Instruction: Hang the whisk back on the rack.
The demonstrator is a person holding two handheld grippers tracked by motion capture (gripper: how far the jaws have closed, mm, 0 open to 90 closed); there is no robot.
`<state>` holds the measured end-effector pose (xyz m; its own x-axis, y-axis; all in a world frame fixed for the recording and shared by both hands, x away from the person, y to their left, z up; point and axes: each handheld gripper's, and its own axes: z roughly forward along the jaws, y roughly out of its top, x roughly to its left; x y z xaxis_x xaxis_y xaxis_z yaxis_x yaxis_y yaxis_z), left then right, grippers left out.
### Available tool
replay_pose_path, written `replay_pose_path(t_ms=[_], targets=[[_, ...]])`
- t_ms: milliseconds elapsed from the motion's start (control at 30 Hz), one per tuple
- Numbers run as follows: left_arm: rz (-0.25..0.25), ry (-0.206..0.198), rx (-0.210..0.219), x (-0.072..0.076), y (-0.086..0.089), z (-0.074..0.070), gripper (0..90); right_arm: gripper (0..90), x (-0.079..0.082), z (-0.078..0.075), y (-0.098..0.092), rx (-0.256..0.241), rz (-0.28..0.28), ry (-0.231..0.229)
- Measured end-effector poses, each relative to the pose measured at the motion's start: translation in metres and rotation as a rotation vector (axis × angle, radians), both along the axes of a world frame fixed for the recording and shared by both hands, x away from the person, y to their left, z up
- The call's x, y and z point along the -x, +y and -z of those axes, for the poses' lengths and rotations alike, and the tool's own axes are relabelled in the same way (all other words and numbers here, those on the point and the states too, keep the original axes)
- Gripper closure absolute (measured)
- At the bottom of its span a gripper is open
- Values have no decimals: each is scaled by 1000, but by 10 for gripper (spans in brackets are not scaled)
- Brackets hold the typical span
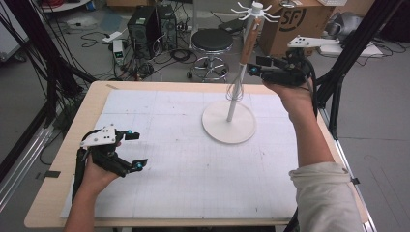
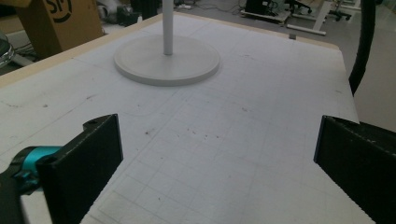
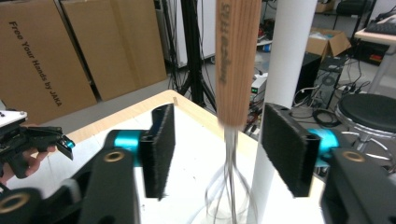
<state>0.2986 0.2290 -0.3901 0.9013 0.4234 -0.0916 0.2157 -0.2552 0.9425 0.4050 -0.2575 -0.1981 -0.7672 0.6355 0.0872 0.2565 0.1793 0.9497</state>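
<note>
A whisk with a wooden handle (image 1: 248,43) (image 3: 237,60) hangs, wires (image 3: 231,186) down, from the hooked top (image 1: 255,10) of a white stand. The stand's pole (image 3: 285,70) rises from a round base (image 1: 228,123) (image 2: 167,60) at the table's far middle. My right gripper (image 1: 255,65) (image 3: 224,144) is raised at the handle's lower end. It is open, with one pad on each side of the handle and a gap on both sides. My left gripper (image 1: 138,151) (image 2: 217,144) rests low over the mat at the near left, open with nothing between its jaws.
A white gridded mat (image 1: 193,169) covers most of the wooden table (image 1: 58,193). Behind the table stand a black stool (image 1: 212,41), a cardboard box (image 1: 295,24) and a computer tower (image 1: 145,24). Black frame legs (image 1: 338,87) rise off the table's right edge.
</note>
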Motion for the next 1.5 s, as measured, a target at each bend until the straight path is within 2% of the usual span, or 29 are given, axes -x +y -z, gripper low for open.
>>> replay_pose_path(t_ms=[167, 367, 467, 533, 600, 667, 833, 900, 1000, 1100, 1167, 1233, 1500], targets=[[-1, -4, 3, 0, 1, -1, 18, 379, 8, 0, -3, 24, 4, -14], [-1, -3, 1, 1, 0, -1, 18, 339, 18, 5, -7, 20, -7, -33], [-2, -3, 2, 1, 0, -1, 18, 294, 22, 11, -9, 50, -16, -36], [-3, -1, 2, 1, 0, -1, 18, 267, 26, 16, -11, 74, -4, -57], [0, -1, 2, 1, 0, -1, 18, 239, 28, 20, -13, 72, -20, -48], [-1, 0, 0, 1, 0, -1, 18, 201, 31, 24, -15, 92, -5, -49], [-2, 2, 0, 1, -1, 0, 18, 146, 38, 37, -20, 91, -14, -44], [-1, 0, -2, 1, -1, 0, 18, 134, 39, 42, -21, 115, -9, -31], [0, 1, 0, 1, -1, -1, 18, 101, 41, 51, -24, 108, -20, -7], [1, 3, 1, 1, -1, -1, 18, 26, 43, 62, -25, 135, -28, 16], [4, 3, 0, 1, -1, -1, 18, 14, 45, 70, -27, 147, -43, 35], [4, 5, 0, 1, -1, 0, 18, 2, 46, 75, -28, 159, -48, 35], [9, 9, 1, 0, -2, 1, 18, 1, 59, 93, -35, 133, -62, 37]])
